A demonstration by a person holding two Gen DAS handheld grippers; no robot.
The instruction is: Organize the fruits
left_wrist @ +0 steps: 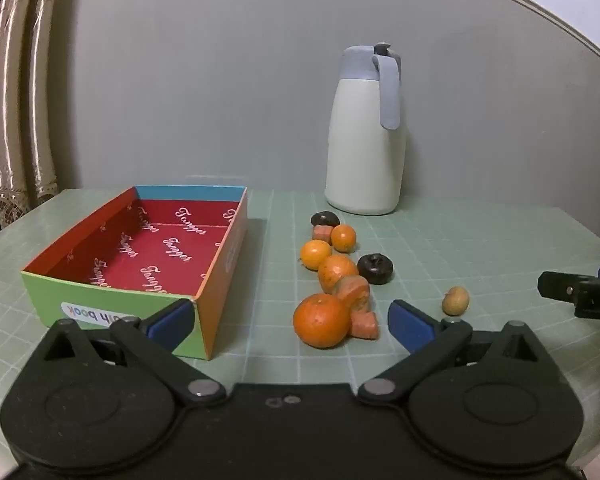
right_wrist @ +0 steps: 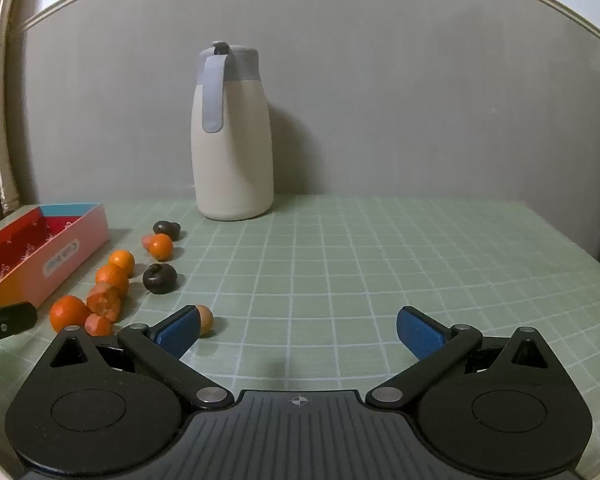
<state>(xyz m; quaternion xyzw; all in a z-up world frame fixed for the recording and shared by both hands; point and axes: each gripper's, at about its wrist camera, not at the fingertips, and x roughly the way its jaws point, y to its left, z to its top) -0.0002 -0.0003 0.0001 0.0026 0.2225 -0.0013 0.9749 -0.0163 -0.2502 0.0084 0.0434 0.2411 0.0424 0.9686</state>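
left wrist view: my left gripper (left_wrist: 290, 326) is spread, the nearest tangerine (left_wrist: 321, 321) just ahead between its fingers; my right gripper (right_wrist: 298, 330) is spread, farther off.

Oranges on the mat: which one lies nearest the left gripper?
The biggest orange, at the near end of the fruit cluster, just ahead of the open left gripper.

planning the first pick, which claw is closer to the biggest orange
Left. The left claw frames the biggest orange between its open fingers; the right claw sits farther to its right.
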